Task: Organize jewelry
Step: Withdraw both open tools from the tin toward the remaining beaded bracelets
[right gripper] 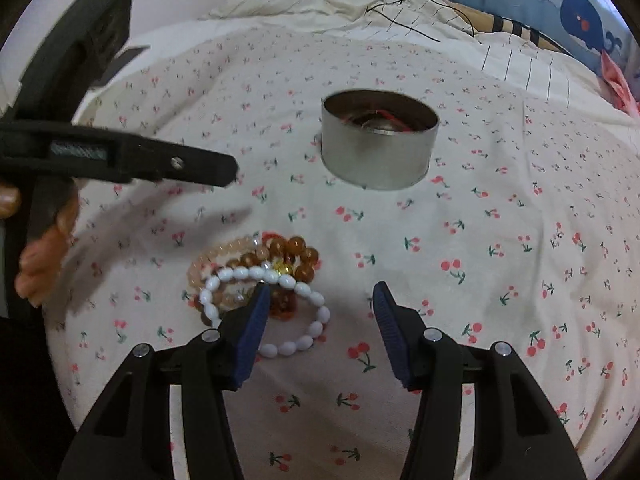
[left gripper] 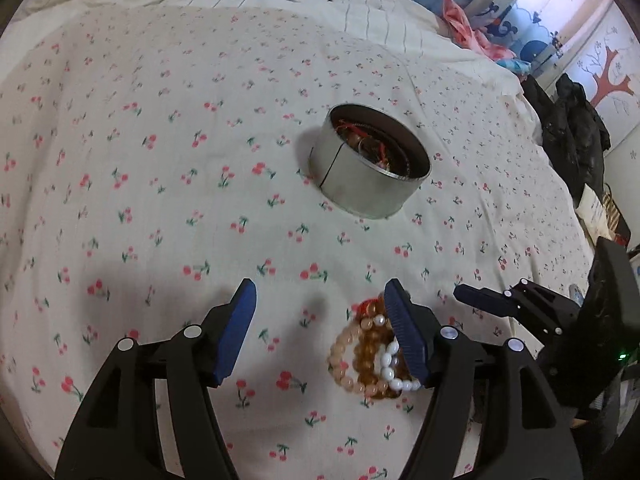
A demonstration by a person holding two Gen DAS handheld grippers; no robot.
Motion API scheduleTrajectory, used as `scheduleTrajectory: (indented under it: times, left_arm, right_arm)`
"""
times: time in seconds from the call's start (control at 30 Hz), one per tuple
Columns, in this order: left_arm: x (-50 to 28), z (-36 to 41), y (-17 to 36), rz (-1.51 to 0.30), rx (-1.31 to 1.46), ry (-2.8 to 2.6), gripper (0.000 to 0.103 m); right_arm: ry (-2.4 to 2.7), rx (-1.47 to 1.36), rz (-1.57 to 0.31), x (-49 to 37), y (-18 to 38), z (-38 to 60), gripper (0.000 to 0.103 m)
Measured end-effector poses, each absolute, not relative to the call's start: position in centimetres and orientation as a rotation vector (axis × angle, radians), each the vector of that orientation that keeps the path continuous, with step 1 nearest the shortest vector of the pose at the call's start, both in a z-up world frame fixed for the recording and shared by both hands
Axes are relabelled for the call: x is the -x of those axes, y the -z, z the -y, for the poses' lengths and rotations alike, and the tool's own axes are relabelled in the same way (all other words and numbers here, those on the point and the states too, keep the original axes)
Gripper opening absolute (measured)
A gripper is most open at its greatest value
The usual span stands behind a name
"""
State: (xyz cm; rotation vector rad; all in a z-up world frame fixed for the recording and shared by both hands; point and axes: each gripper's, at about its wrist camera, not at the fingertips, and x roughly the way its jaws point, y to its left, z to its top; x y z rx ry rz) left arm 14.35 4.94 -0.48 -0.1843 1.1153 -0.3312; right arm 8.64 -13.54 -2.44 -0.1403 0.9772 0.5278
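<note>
A pile of bead bracelets lies on the cherry-print bedsheet: a white one (right gripper: 308, 294), an amber one (right gripper: 294, 254) and a peach one (right gripper: 218, 254). In the left wrist view the pile (left gripper: 360, 356) sits low between my fingers, partly hidden behind the right finger (left gripper: 404, 332). My left gripper (left gripper: 320, 284) is open and grips nothing. My right gripper (right gripper: 321, 286) is open too; its left finger (right gripper: 252, 320) overlaps the white bracelet without pinching it. A round metal tin (left gripper: 360, 184) (right gripper: 376, 156) stands farther back, with jewelry and red cord inside.
The other gripper shows at each view's edge: the right one (left gripper: 492, 304) beside the pile, the left one (right gripper: 192, 164) with a hand (right gripper: 40, 272) on it. Pillows and a striped blanket (right gripper: 400, 12) lie at the head. Dark clothes (left gripper: 572, 136) hang past the bed's right edge.
</note>
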Motion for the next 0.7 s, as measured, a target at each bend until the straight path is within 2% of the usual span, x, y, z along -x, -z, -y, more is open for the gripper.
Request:
scheduleTrajectory:
  times: [0.57, 0.7]
  left_arm:
    - [-12.4, -3.9, 0.0, -1.011, -0.062, 0.185, 0.064]
    - [-11.8, -3.2, -0.4, -0.970, -0.131, 0.183, 0.066]
  right_arm:
    - [-0.538, 0.099, -1.008, -9.2, 3.0, 14.0, 0.053]
    - [-0.538, 0.086, -1.014, -9.3, 3.1, 14.2, 0.056]
